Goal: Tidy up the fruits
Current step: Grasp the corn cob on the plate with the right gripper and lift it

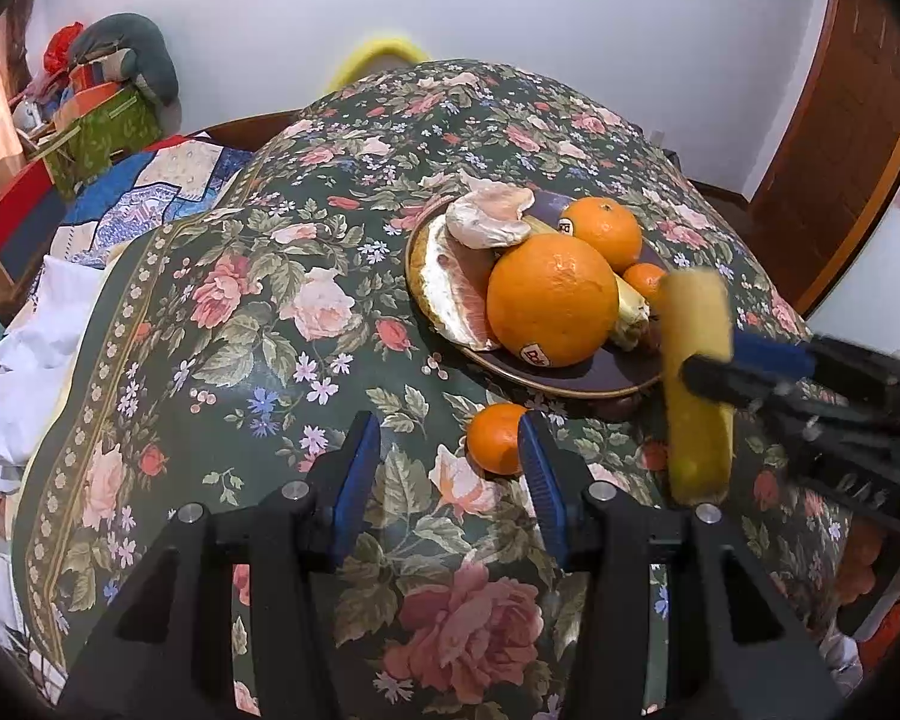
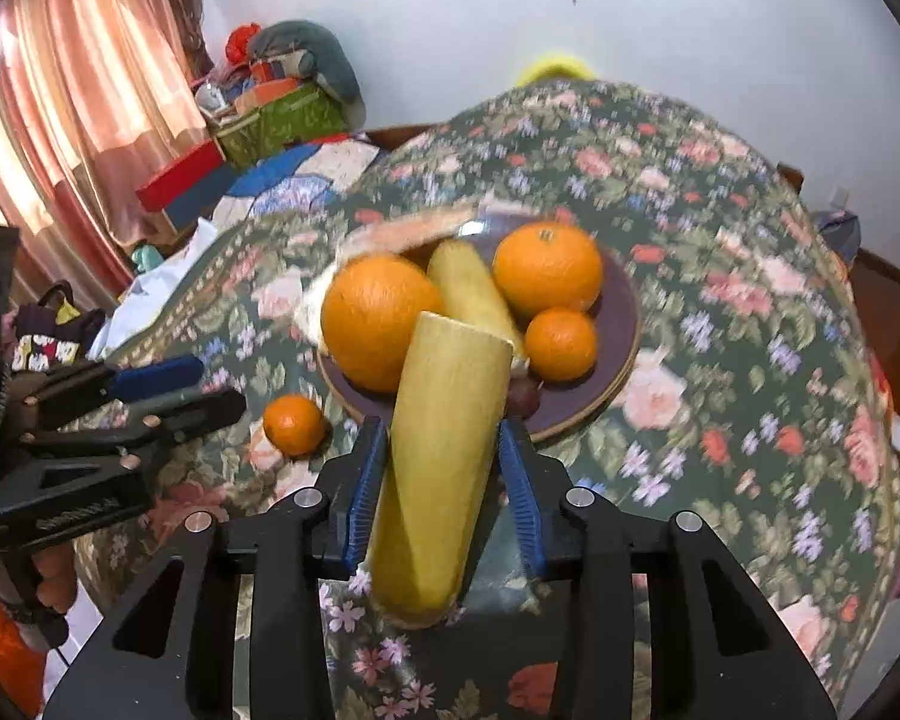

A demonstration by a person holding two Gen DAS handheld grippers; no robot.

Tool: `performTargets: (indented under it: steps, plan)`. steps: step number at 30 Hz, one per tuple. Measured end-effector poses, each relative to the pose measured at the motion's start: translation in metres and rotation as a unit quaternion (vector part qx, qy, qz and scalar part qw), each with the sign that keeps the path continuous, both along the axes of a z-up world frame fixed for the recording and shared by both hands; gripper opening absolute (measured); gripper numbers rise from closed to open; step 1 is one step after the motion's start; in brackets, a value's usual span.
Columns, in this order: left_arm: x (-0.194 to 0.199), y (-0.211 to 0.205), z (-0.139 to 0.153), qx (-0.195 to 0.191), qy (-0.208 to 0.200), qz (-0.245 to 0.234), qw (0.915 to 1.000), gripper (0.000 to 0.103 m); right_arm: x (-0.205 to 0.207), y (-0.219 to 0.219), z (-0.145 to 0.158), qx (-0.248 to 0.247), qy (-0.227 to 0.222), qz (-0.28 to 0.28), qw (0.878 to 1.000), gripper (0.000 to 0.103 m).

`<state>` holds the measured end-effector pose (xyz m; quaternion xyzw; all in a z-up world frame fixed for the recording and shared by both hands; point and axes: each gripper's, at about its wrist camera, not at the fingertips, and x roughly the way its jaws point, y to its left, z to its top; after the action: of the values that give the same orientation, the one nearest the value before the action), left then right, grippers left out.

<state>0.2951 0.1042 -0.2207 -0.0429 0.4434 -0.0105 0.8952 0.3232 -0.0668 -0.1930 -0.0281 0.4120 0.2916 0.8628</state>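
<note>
Round table under a dark green floral cloth, set against a pale wall. Beyond its left edge, a bed heaped with a blue-patterned quilt, boxes and a grey cushion; at far right, a brown wooden door.

On the table, a dark plate with a gold rim, carrying a large orange, a second orange, a small mandarin, pomelo peel and a yellow piece. Just beside the plate's near rim, a lone mandarin lying on the cloth.

Left gripper: jaws wide apart, holding nothing, hovering over the cloth with the lone mandarin just behind the right fingertip.

Right gripper: jaws set on either side of a long yellow fruit piece, held above the table near the plate edge; left pad touching it, contact at the right pad hard to tell.

Only in the right wrist view: pink curtains at a lit window, a small dark grape on the plate rim, the plate blurred. Only in the left wrist view: stickers on the oranges and the peel's pale inside.
</note>
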Motion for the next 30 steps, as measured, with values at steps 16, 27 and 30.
performTargets:
  steps: [16,27,30]
  plan:
    - [0.010,0.010,-0.012,-0.020,0.000,-0.005,0.9998,0.048,0.063,0.040,0.028,-0.040,-0.064,0.007,0.997,0.028]
    - [0.014,0.012,-0.015,-0.021,0.001,-0.008,0.9997,0.048,0.055,0.040,0.023,-0.020,-0.041,0.021,0.999,0.025]
    - [0.012,0.010,-0.013,-0.021,0.000,-0.009,0.9997,0.048,0.043,0.033,0.023,-0.016,-0.035,0.025,0.999,0.025]
